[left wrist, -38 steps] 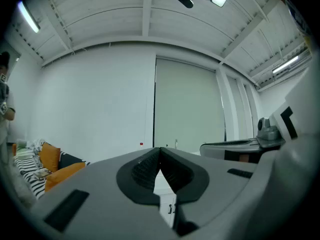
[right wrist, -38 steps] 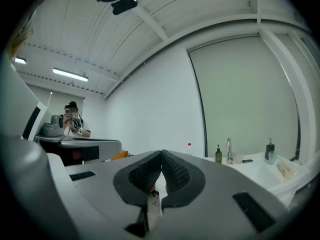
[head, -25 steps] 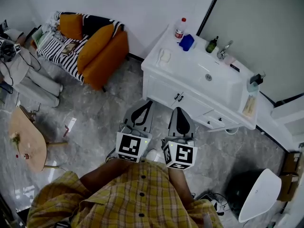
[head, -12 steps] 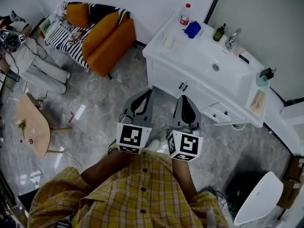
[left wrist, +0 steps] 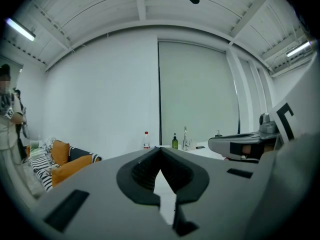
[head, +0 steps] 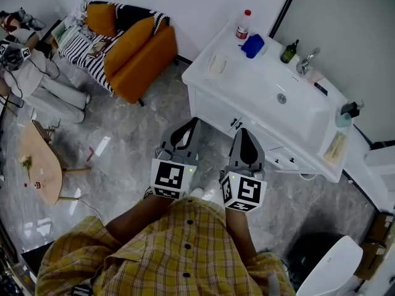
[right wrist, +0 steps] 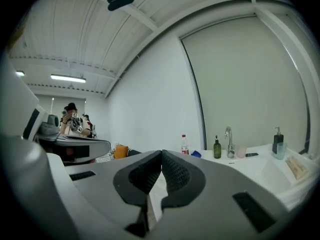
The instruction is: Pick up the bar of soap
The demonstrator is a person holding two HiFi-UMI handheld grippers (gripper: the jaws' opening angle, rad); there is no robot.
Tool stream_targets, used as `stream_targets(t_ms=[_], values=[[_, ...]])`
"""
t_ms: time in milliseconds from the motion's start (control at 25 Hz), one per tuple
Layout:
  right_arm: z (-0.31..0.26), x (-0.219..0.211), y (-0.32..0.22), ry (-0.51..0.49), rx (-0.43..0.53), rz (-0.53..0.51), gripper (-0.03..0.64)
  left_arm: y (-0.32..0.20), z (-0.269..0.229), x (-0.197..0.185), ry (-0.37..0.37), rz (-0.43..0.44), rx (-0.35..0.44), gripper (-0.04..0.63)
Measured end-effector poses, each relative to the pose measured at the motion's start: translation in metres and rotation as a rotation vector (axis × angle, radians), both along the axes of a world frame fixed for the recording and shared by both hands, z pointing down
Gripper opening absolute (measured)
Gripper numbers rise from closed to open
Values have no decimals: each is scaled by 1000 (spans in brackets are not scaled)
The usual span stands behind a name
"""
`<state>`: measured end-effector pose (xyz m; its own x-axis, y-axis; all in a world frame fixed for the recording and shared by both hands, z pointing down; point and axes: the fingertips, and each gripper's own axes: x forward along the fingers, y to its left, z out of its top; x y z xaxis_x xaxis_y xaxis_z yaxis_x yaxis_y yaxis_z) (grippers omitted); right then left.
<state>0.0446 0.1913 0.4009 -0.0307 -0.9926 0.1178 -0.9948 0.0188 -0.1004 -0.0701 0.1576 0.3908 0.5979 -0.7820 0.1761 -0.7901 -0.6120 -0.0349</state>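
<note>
Since a second ago the head camera has swung slightly, so the white counter (head: 247, 82) now sits more squarely ahead, and both grippers have edged a little toward it.

Head view: the bar of soap (head: 216, 63) lies pale and flat on the left end of the counter, left of the sink (head: 296, 113) and nearer than the red-capped bottle (head: 245, 24). The left gripper (head: 193, 123) and right gripper (head: 244, 132) are held side by side in front of the person's chest, over the floor, well apart from the soap.

Left gripper view: the left gripper (left wrist: 160, 150) has its jaws pressed together with nothing between them. The counter's bottles stand far beyond; I cannot pick out the soap here.

Right gripper view: the right gripper (right wrist: 161, 153) also has its jaws closed at the tips and is empty. The bottle (right wrist: 185, 144) and faucet (right wrist: 229, 139) show to the right; the soap is not visible.

The approach is probably just starting. To do it well, step toward the left end, spread one gripper's jaws before arriving, come down over the bar, and close across its narrower sides, since soap may slip.
</note>
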Motion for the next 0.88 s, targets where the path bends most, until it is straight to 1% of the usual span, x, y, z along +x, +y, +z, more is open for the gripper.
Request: stream_targets(t_ms=[160,360,640,880], values=[[0,18,-48,14,-6,13,20,-59,6,13,9,-7,-12,11],[-3,44,-122,8,-26,57,20,-140,4,36,7,8,-34,11],[2,47,-230,-9,-78,82,20,-251,14,55,-15,50,-95,11],[14,52,-299,-6,-137,109,20,-321,29,60,-22,72,-150,11]])
